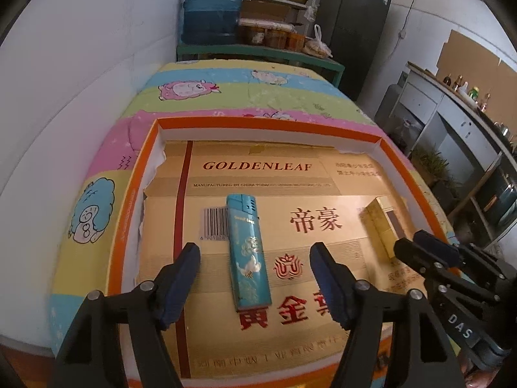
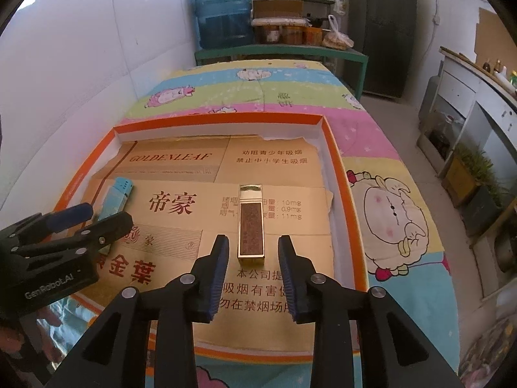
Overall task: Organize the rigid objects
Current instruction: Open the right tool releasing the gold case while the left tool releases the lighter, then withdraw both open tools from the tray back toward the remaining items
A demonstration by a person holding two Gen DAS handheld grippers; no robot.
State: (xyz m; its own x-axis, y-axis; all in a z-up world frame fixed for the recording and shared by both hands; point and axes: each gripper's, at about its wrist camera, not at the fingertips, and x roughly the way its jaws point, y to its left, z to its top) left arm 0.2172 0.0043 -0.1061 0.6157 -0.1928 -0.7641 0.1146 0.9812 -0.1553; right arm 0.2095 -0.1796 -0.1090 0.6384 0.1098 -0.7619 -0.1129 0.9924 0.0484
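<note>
We find both lighters lying flat inside the orange-rimmed tray [image 1: 142,161]: turquoise lighter [image 1: 247,252] left, gold lighter [image 2: 250,224] right. Left gripper [image 1: 255,258] and right gripper [image 2: 253,252] stand apart, touching neither.

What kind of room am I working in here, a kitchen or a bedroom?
Most likely a lived-in utility or kitchen room with a bed in it. A cartoon-print quilt covers the work surface, a blue water jug and food jars sit on shelving behind, and a dark fridge stands beside them.
</note>
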